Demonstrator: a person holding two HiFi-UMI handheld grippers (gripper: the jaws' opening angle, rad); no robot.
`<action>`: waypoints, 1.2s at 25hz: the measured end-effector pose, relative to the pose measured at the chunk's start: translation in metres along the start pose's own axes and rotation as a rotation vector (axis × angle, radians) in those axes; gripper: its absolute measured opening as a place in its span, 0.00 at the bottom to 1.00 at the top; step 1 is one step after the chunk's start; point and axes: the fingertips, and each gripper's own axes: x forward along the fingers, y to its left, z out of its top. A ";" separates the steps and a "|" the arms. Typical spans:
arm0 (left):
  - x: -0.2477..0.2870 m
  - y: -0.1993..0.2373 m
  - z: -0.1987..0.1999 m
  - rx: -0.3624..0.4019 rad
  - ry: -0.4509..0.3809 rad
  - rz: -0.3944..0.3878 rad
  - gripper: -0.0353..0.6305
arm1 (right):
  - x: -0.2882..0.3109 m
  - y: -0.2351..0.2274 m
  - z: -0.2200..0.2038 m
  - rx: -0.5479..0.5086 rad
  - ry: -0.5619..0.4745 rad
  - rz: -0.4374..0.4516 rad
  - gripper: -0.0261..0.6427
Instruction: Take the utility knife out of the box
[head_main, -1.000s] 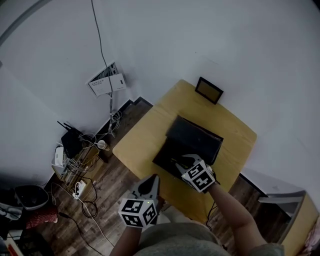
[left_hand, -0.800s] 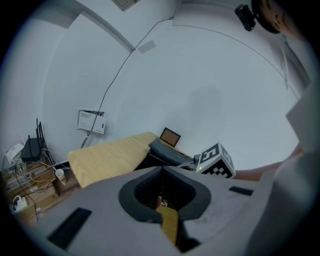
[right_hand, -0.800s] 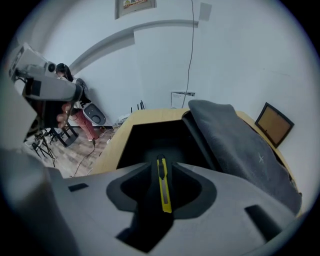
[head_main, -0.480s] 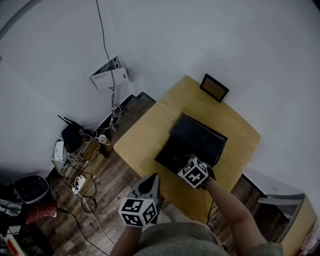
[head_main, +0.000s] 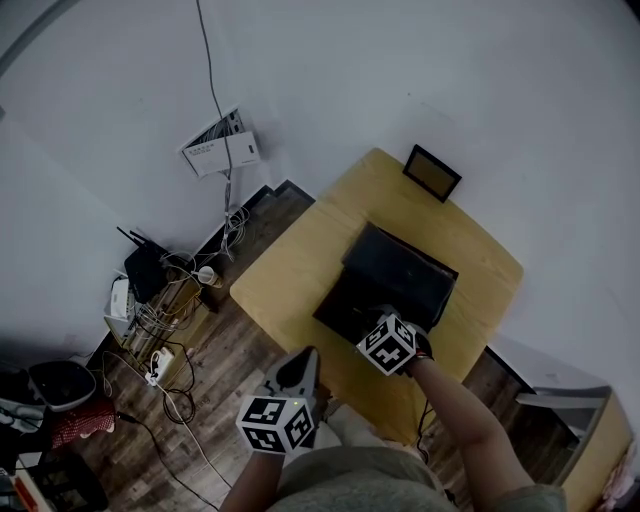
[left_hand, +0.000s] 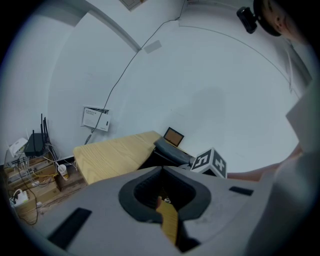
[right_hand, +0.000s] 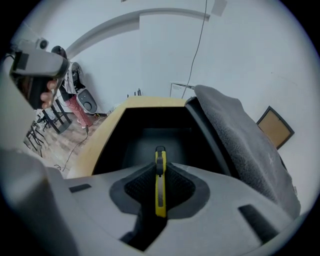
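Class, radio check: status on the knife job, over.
Right gripper just closed on yellow utility knife, inside open black box. Left gripper shut, empty, clear of box. Lift path looks clear.

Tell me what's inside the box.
A yellow knife, gripped between the right gripper's jaws, which have just been closing. The box floor beyond it looks bare; the near part is hidden behind the gripper.

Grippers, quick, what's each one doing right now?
Left gripper: jaws together, nothing held.
Right gripper: jaws have just been closing and now grip the yellow utility knife.
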 end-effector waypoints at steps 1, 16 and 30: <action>-0.001 0.000 0.000 0.001 0.000 -0.003 0.06 | 0.000 0.000 0.000 0.001 0.002 -0.004 0.12; -0.046 0.003 -0.007 0.047 0.009 -0.067 0.06 | -0.039 0.012 0.021 0.069 -0.054 -0.111 0.11; -0.111 -0.010 -0.018 0.120 -0.007 -0.173 0.06 | -0.117 0.056 0.040 0.171 -0.204 -0.297 0.11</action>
